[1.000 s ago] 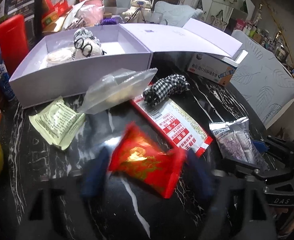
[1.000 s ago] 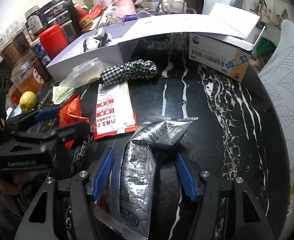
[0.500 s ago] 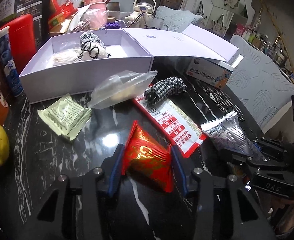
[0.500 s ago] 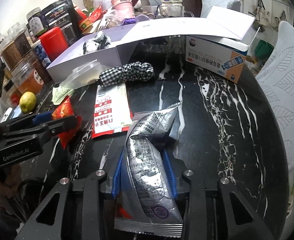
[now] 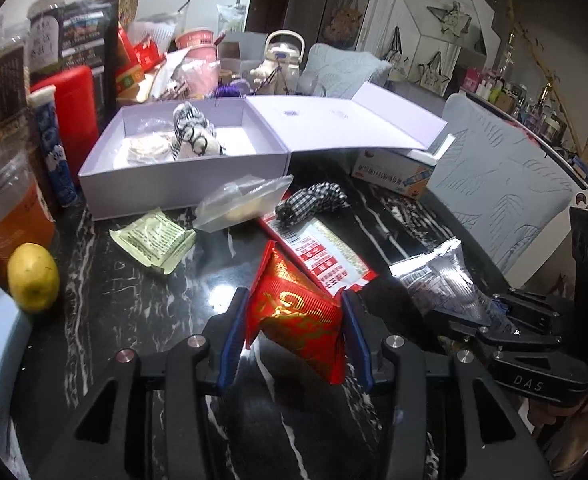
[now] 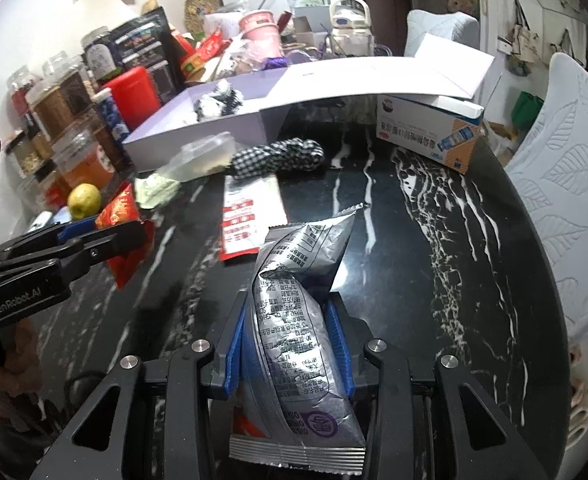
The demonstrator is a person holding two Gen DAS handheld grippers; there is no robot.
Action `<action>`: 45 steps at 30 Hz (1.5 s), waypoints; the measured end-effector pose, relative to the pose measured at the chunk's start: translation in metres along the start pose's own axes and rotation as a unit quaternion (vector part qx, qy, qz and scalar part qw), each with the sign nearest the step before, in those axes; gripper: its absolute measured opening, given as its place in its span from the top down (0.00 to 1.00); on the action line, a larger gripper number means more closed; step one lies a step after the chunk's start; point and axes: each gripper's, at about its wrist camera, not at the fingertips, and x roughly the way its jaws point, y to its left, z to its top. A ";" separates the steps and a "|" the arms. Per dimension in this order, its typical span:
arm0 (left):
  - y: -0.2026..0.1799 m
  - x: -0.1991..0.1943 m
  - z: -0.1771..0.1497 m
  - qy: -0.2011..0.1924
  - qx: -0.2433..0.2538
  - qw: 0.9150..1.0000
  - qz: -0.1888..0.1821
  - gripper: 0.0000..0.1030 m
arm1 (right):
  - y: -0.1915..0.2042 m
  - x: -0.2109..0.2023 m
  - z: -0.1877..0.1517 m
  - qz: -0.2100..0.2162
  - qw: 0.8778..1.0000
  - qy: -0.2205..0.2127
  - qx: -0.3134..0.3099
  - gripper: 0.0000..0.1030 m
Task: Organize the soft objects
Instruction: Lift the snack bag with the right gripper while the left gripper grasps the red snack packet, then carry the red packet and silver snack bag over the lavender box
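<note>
both angled down over the table, the left gripper (image 5: 294,326) clamps a red packet (image 5: 296,312), the right gripper (image 6: 290,340) a silver packet (image 6: 298,320).

**Inspector:** Your lighting is indoor and uneven. It falls from above: note the white glare patch on the black marble table (image 5: 230,292) just beyond the red packet (image 5: 294,312), and the sheen on the silver packet (image 6: 298,320).

**Operator:** And sharpness?

**Inspector:** Your centres are crisp; print on the silver packet reads clearly. In the right wrist view the table's left part is smeared by motion. Both views bow strongly at the edges, with black corners. The white box (image 5: 182,176) is bright, close to washed out. The shelves behind stay dim.
</note>
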 end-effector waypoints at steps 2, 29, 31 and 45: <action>-0.004 -0.011 0.000 -0.010 0.003 1.000 0.003 0.56 | 0.004 -0.009 -0.002 0.004 1.000 -0.010 -0.003 0.64; -0.002 -0.109 0.087 -0.175 0.014 0.984 0.030 0.56 | 0.043 -0.087 0.091 0.070 0.986 -0.136 -0.064 0.64; 0.001 -0.109 0.097 -0.184 0.015 0.982 0.032 0.56 | 0.045 -0.085 0.102 0.073 0.985 -0.140 -0.070 0.64; 0.038 -0.073 0.179 -0.217 0.010 0.975 0.036 0.56 | 0.055 -0.057 0.192 0.083 0.973 -0.184 -0.107 0.64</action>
